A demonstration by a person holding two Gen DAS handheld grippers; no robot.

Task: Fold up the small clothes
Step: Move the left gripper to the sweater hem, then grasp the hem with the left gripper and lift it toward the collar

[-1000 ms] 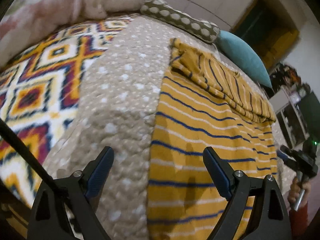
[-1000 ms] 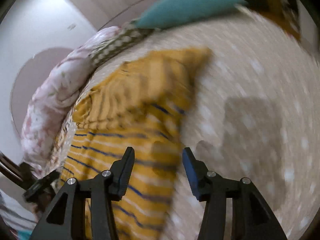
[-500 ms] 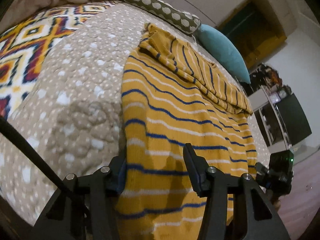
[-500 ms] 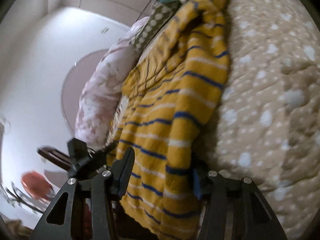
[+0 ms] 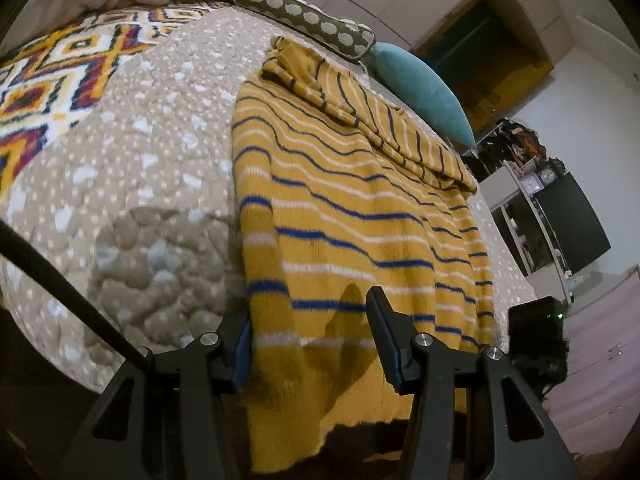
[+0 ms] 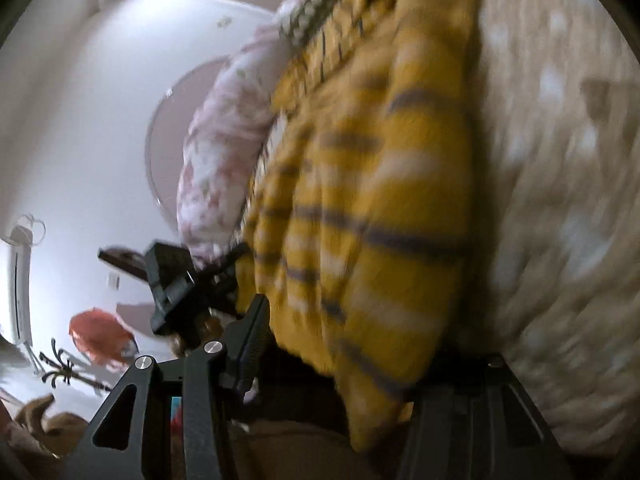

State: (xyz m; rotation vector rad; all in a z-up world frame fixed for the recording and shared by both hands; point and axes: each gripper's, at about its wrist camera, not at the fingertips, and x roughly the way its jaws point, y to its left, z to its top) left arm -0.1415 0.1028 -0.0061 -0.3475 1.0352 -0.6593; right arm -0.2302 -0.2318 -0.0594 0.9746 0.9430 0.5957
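Observation:
A yellow knit sweater (image 5: pixel 352 216) with blue and white stripes lies flat on the bed, its hem hanging over the near edge. My left gripper (image 5: pixel 308 332) is open, its jaws straddling the hem's left corner, the cloth between them. In the right wrist view the sweater (image 6: pixel 372 208) is blurred. My right gripper (image 6: pixel 340 340) is open at the hem's right corner; only its left finger (image 6: pixel 252 332) shows, the cloth covers the other. The left gripper (image 6: pixel 180 280) shows there at the far corner.
The bed has a beige spotted quilt (image 5: pixel 152 152) and a bright patterned blanket (image 5: pixel 48 80) to the left. A spotted bolster (image 5: pixel 304 20), a teal pillow (image 5: pixel 420 84) and a pink duvet (image 6: pixel 224 136) lie at the head. Shelves (image 5: pixel 532 216) stand at the right.
Both grippers have dropped to the bed's near edge and narrowed around the sweater's hem corners. The right wrist view has rolled and blurred with motion.

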